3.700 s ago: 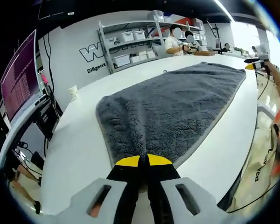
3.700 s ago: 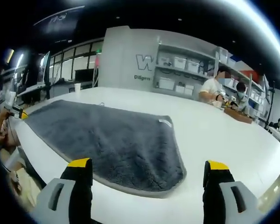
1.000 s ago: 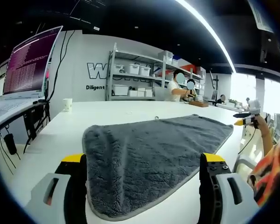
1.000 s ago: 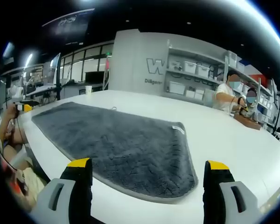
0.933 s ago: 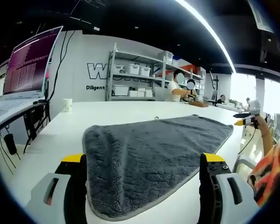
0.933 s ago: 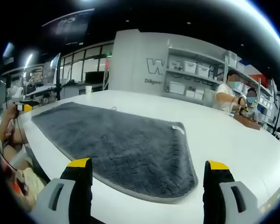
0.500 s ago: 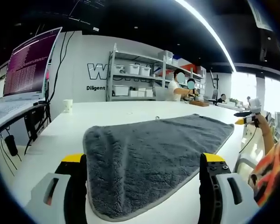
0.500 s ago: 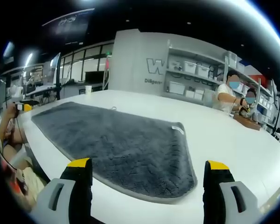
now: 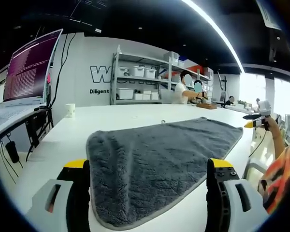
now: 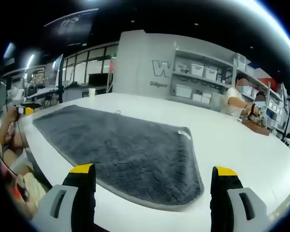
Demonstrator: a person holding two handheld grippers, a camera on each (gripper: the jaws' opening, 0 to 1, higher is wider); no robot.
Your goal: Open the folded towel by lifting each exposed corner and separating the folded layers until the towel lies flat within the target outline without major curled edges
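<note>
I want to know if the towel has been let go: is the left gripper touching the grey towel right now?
Apart. In the left gripper view the left gripper is wide open, its jaws on either side of the grey towel's near corner without meeting it.

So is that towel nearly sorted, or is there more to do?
Mostly done, it seems. The towel lies spread open on the table, with no folded layers showing. Nothing is in hand: the left gripper and right gripper are both open and off the cloth. Left: perhaps smoothing the slightly puffy near corner. No target outline is visible, so placement can't be judged.
</note>
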